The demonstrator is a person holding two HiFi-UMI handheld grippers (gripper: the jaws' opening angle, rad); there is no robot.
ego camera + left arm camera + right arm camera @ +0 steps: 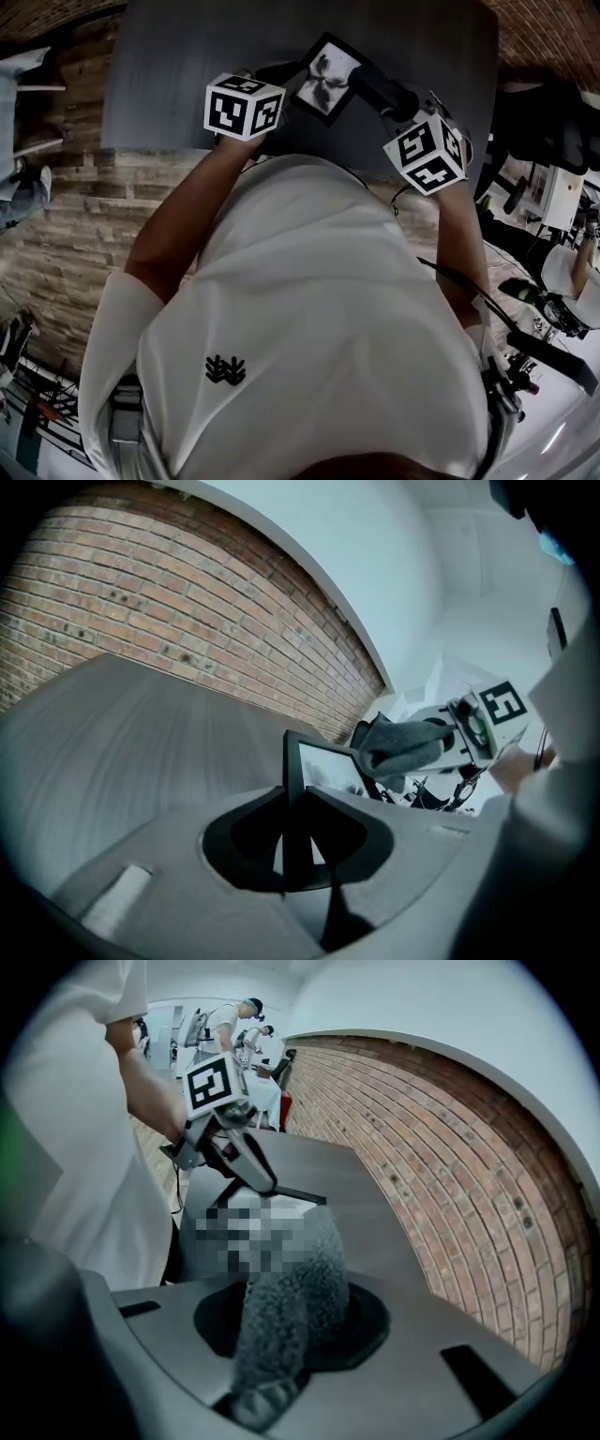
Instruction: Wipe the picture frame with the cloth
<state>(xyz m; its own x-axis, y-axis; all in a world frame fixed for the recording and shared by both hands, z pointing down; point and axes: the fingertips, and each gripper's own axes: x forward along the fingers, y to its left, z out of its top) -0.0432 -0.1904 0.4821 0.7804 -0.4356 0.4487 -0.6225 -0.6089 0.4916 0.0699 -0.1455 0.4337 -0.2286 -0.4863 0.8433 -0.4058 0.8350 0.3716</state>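
Grey cloth (291, 1283): a nubbly fold of it is clamped in my right gripper (286, 1335). The jaws are pressed onto it, and the loose end stands out ahead of them.
Black moulding: my left gripper (298, 844) has its jaws pinched on one side of the picture frame (323, 766), which I see edge-on running up from between them.
Picture frame position: it is held out in front of me, over the far part of the tabletop and turned cornerwise in the head view, with its pale print facing up. I cannot tell whether a corner touches the surface.
Cloth against frame: from the left gripper view the cloth sits at the frame's upper right corner, overlapping its edge.
Tabletop (178, 75): dark grey with a faint straight grain, matt, bare around the frame. Its near edge is just past my hands.
Brick wall (187, 602): red-brown courses run close behind the far side of the table.
White wall (328, 564): plain, rising above the brick.
Plank floor (75, 225): weathered wood boards beside and below the table.
White shirt (319, 309): fills the lower head view.
People (230, 1016): small and far off down the room, beyond the table's end.
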